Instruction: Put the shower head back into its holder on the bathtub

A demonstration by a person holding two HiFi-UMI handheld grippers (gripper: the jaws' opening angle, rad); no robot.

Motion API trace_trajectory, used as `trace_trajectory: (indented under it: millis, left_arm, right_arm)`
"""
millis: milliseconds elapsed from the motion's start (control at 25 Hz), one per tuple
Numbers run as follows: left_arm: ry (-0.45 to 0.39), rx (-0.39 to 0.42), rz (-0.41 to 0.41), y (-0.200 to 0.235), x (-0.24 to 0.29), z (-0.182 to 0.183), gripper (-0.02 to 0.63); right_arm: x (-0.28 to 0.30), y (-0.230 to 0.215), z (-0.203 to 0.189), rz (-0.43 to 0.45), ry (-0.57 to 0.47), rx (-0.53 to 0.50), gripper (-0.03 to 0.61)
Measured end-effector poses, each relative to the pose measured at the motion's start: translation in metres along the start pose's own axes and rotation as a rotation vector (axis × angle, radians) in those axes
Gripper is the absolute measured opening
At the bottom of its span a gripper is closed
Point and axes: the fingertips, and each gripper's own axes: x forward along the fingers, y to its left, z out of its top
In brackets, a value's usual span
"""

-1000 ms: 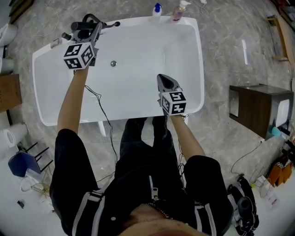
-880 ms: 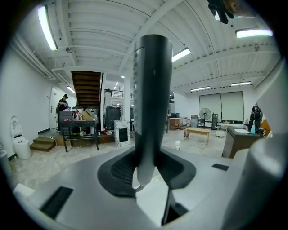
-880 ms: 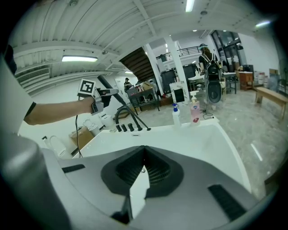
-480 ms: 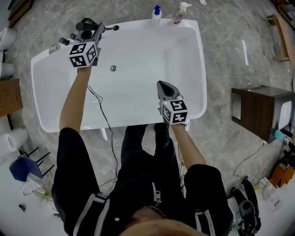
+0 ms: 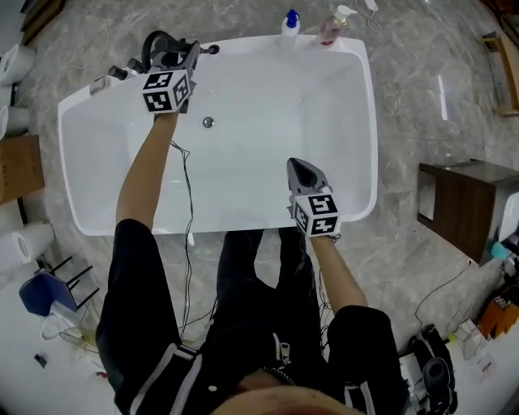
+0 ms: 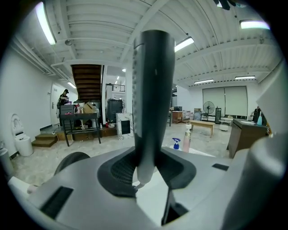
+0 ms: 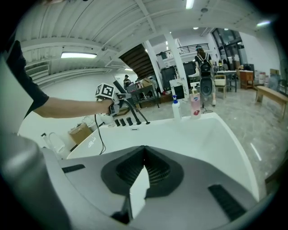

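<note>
Shower head at the bathtub corner
Fingers of my left gripper clamp its handle; those of my right gripper sit closed, empty, over the bathtub

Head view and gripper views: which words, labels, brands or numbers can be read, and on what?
No text reads clearly.
Label on the blue-capped bottle: too small.
Label on the pink pump bottle: too small.
Print on the bathtub rim: blurred.

With the bare left arm stretched far left, the left grey tongs clamp a dark grey shower handle; the right grey tongs, nearer, are closed and empty.
</note>
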Motion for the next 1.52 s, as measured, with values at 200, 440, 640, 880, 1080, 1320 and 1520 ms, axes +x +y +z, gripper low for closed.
trace_trajectory:
  millis: [200,440,640,880,1080,1320,1520]
  left_arm:
    - [0.013,0.01,0.006,0.005,0.021,-0.022,0.147]
    - [0.042,0.014,0.011,0.015,0.04,-0.053,0.147]
    - [0.05,0.005,0.028,0.025,0.051,-0.068,0.147]
    - [0.062,-0.013,0.038,0.033,0.075,-0.084,0.147]
    - [0.084,-0.008,0.037,0.035,0.091,-0.099,0.147]
    - [0.124,-0.051,0.048,0.045,0.119,-0.121,0.147]
    - [0.16,-0.051,0.037,0.05,0.137,-0.139,0.147]
  right_arm:
    - [0.009,0.002,-0.01,0.003,0.019,-0.054,0.009]
    - [0.017,0.0,-0.031,0.007,0.047,-0.042,0.009]
    - [0.019,-0.01,-0.044,-0.005,0.06,-0.025,0.009]
    - [0.028,-0.017,-0.062,-0.011,0.078,0.003,0.009]
    - [0.03,-0.02,-0.075,-0.021,0.081,0.04,0.009]
    - [0.032,-0.035,-0.088,-0.034,0.104,0.04,0.009]
    - [0.034,-0.037,-0.097,-0.051,0.118,0.061,0.009]
